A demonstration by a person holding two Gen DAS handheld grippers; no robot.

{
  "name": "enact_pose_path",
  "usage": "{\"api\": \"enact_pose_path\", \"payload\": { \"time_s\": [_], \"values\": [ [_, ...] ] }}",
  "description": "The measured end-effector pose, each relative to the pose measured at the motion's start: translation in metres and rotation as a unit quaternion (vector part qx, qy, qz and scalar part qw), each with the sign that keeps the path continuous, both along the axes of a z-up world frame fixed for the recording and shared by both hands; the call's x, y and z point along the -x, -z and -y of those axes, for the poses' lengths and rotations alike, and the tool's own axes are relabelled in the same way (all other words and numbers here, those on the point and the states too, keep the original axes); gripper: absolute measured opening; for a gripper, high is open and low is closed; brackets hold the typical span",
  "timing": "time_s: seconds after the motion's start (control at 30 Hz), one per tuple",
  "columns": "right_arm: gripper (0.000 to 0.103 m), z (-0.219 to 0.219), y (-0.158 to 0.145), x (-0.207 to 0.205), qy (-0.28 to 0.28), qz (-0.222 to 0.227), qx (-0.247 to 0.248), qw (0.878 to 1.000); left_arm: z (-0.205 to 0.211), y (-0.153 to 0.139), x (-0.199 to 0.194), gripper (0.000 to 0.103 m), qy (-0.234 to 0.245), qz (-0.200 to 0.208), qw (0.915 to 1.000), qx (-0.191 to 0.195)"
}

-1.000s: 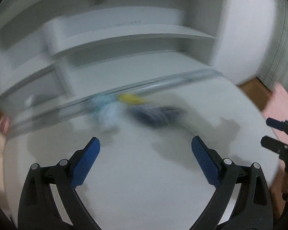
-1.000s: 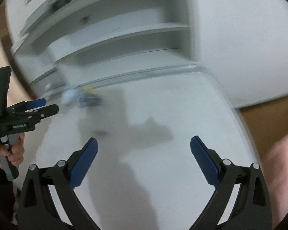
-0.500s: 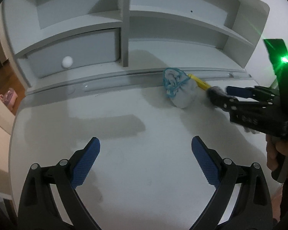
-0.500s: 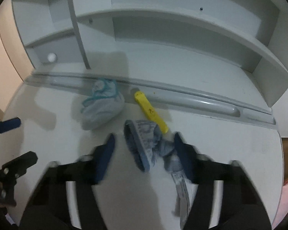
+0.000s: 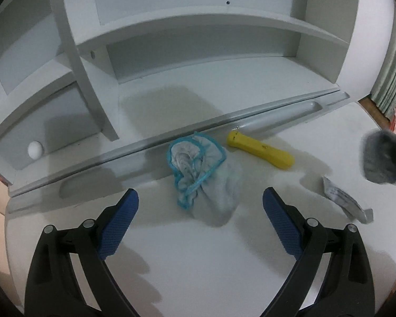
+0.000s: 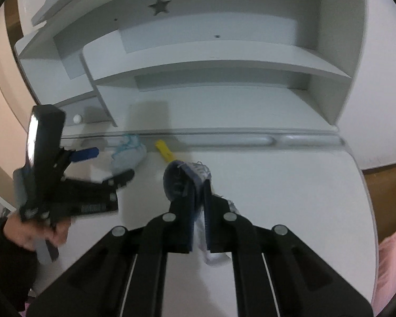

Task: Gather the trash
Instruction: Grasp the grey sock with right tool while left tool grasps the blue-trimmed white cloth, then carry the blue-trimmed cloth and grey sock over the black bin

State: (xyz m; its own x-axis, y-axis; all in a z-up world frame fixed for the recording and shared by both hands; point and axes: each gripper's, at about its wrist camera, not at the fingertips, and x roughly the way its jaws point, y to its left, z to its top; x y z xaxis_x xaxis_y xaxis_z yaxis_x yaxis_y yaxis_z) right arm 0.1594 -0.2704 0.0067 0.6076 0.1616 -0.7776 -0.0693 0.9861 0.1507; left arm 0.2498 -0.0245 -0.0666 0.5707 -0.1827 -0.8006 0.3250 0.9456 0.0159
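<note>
The right gripper (image 6: 198,192) has just closed, pinching the gray rag (image 6: 182,177); the spread left gripper (image 5: 199,220) should drop over the blue-edged cloth (image 5: 203,177) just ahead.

Both fisheye views are dim, with a cool grey-blue cast and fine grain. Straight shelf (image 5: 198,23) edges bow strongly toward the rim, and the corners fall to black vignette. Soft shadows of the fingers (image 5: 118,227) spread on the tabletop (image 5: 198,264) toward 6 o'clock, and a broad one darkens the lower shelf at 12 o'clock. In the left view a grey bundle (image 5: 380,158) at 3 o'clock is smeared by motion. In the right view the left gripper (image 6: 107,163) at 9 o'clock is blurred, with a glare streak along its housing.
</note>
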Motion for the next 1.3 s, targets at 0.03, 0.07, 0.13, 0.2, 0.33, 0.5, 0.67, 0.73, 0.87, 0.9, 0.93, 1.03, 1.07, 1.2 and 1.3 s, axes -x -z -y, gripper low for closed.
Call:
{"api": "enact_pose_path", "payload": {
  "time_s": [0.03,0.07,0.13,0.2,0.33,0.5,0.67,0.73,0.87,0.9,0.93,1.03,1.07,1.2,1.3],
  "values": [
    [0.007,0.008,0.001,0.006,0.007,-0.001,-0.001,1.0,0.001,0.001,-0.001,0.075,-0.001,0.0,1.0,0.001],
    [0.007,0.019,0.002,0.012,0.015,-0.004,-0.003,1.0,0.004,0.002,-0.003,0.067,-0.001,-0.003,1.0,0.0],
    [0.007,0.036,0.005,0.022,0.029,-0.006,-0.007,1.0,0.009,0.004,-0.005,0.021,0.005,-0.014,0.9999,0.002],
    [0.007,0.055,0.006,0.035,0.046,-0.006,-0.008,0.999,0.011,0.002,0.0,0.017,-0.001,-0.013,0.9999,0.001],
    [0.007,0.099,0.004,0.072,0.086,0.002,-0.009,0.996,0.032,-0.02,0.02,0.016,0.018,0.0,0.9995,0.025],
    [0.007,0.175,0.006,0.134,0.172,0.012,-0.015,0.985,0.121,-0.054,0.064,0.016,0.112,0.032,0.9919,0.051],
    [0.007,0.261,0.017,0.219,0.286,0.015,-0.019,0.958,0.245,-0.066,0.124,0.016,0.248,0.031,0.9649,0.081],
    [0.007,0.289,0.025,0.255,0.33,0.012,-0.019,0.944,0.294,-0.064,0.153,0.016,0.3,0.02,0.9493,0.09],
    [0.007,0.345,0.053,0.337,0.423,-0.009,-0.021,0.906,0.387,-0.053,0.222,0.016,0.408,0.0,0.9078,0.096],
    [0.007,0.354,0.061,0.354,0.441,-0.014,-0.023,0.897,0.409,-0.046,0.242,0.016,0.436,-0.009,0.8952,0.092],
    [0.007,0.364,0.071,0.374,0.461,-0.021,-0.023,0.887,0.425,-0.041,0.254,0.016,0.454,-0.016,0.8865,0.09],
    [0.007,0.391,0.102,0.429,0.515,-0.044,-0.034,0.855,0.475,-0.019,0.301,0.016,0.514,-0.039,0.8532,0.077],
    [0.007,0.399,0.114,0.448,0.532,-0.053,-0.042,0.844,0.491,-0.01,0.317,0.016,0.531,-0.044,0.843,0.071],
    [0.007,0.418,0.157,0.501,0.574,-0.086,-0.059,0.812,0.544,0.026,0.355,0.016,0.58,-0.064,0.811,0.046],
    [0.007,0.428,0.184,0.533,0.596,-0.103,-0.077,0.792,0.575,0.048,0.377,0.016,0.605,-0.078,0.7919,0.03]
  ]
}}
